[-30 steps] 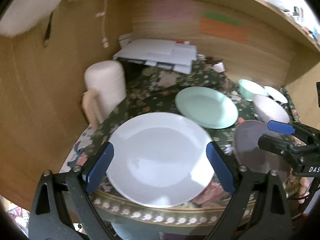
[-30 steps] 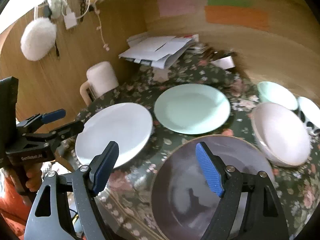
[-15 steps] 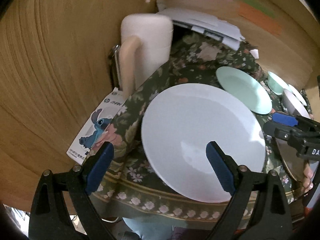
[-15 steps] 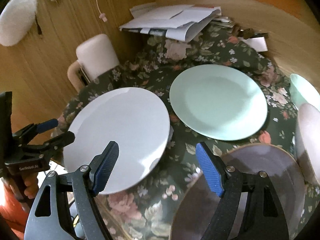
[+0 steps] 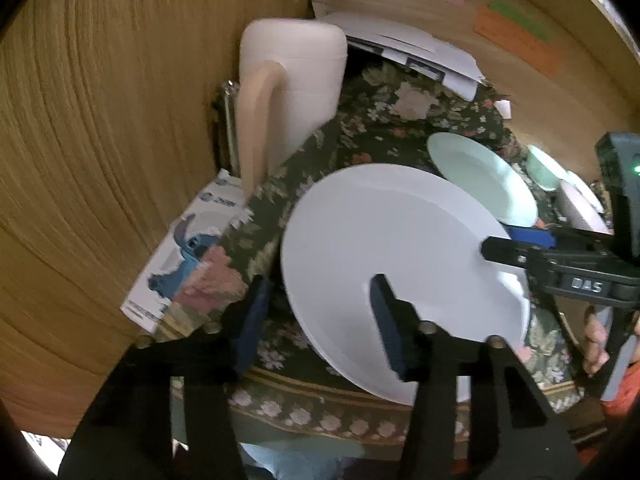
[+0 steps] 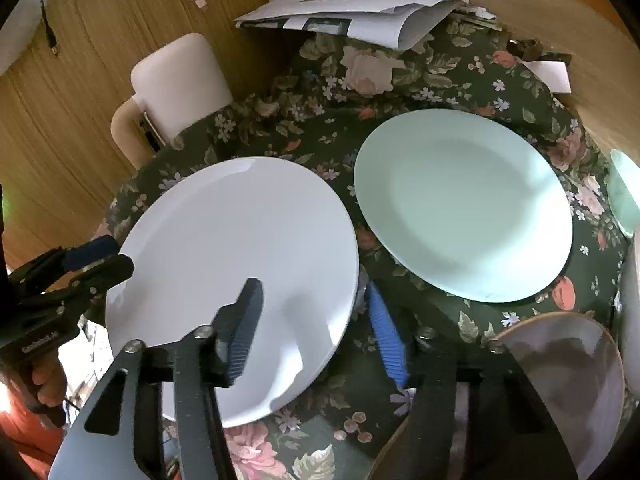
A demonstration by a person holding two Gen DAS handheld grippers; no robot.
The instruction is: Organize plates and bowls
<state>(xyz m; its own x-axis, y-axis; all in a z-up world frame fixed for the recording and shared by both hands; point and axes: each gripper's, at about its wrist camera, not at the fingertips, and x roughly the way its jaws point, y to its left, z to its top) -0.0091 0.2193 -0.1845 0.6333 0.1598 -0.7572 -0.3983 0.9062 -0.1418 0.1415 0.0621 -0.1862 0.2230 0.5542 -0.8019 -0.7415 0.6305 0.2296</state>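
The white plate (image 6: 240, 272) lies at seven o'clock on the flowered tablecloth (image 6: 400, 92), smooth and glossy, beside wood-panelled walls. The left gripper (image 5: 316, 320) and right gripper (image 6: 316, 332) straddle opposite edges, jaws closing, not yet pressing. A pale green plate (image 6: 460, 204) sits at two o'clock.

White plate (image 6: 240, 268) at centre-left on floral tablecloth (image 6: 420, 76), right gripper (image 6: 316, 320) closing astride its 4 o'clock rim, left gripper (image 6: 96, 256) at its 9 o'clock edge, mint plate (image 6: 464, 208) toward 2 o'clock, dark plate (image 6: 568, 368) at 4 o'clock.
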